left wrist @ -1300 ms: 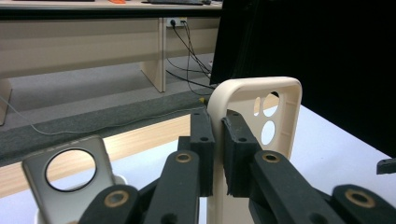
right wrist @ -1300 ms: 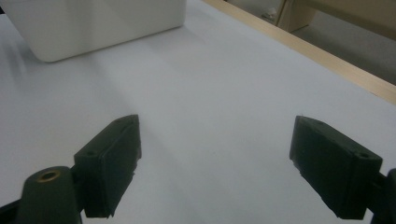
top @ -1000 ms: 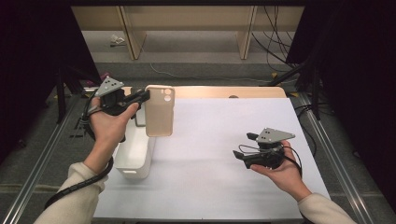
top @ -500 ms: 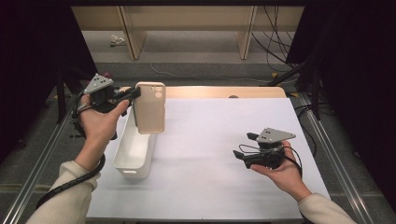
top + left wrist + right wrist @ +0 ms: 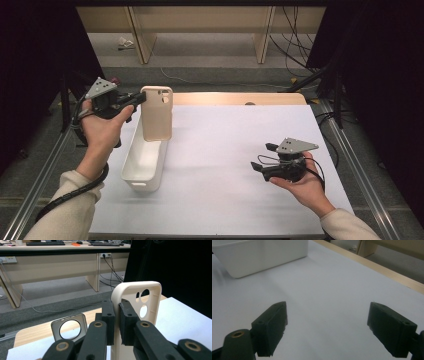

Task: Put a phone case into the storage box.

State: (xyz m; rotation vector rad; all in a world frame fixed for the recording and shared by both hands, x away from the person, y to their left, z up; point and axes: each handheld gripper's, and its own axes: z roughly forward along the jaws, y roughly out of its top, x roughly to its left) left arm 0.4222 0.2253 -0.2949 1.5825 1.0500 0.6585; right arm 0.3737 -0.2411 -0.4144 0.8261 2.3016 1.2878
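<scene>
A beige phone case (image 5: 157, 115) with camera cut-outs hangs upright over the far end of a white bin (image 5: 142, 165). My left gripper (image 5: 140, 97) is shut on the case's top left edge. In the left gripper view the two black jaws (image 5: 117, 315) pinch the rim of the case (image 5: 135, 293) between them. My right gripper (image 5: 262, 156) sits low over the white table sheet at the right, open and with nothing in it. In the right gripper view its jaws (image 5: 334, 330) stand wide apart over bare sheet, pointing towards the bin (image 5: 262, 255).
The white sheet (image 5: 225, 150) covers the table, with a wooden strip (image 5: 235, 98) along its far edge. A grey square frame with a round hole (image 5: 69, 327) shows just left of the left jaws. Dark stands and cables flank the table.
My left gripper has carried the phone case leftwards, from over the bin's right side to over its far end. The right gripper has stayed still and open.
</scene>
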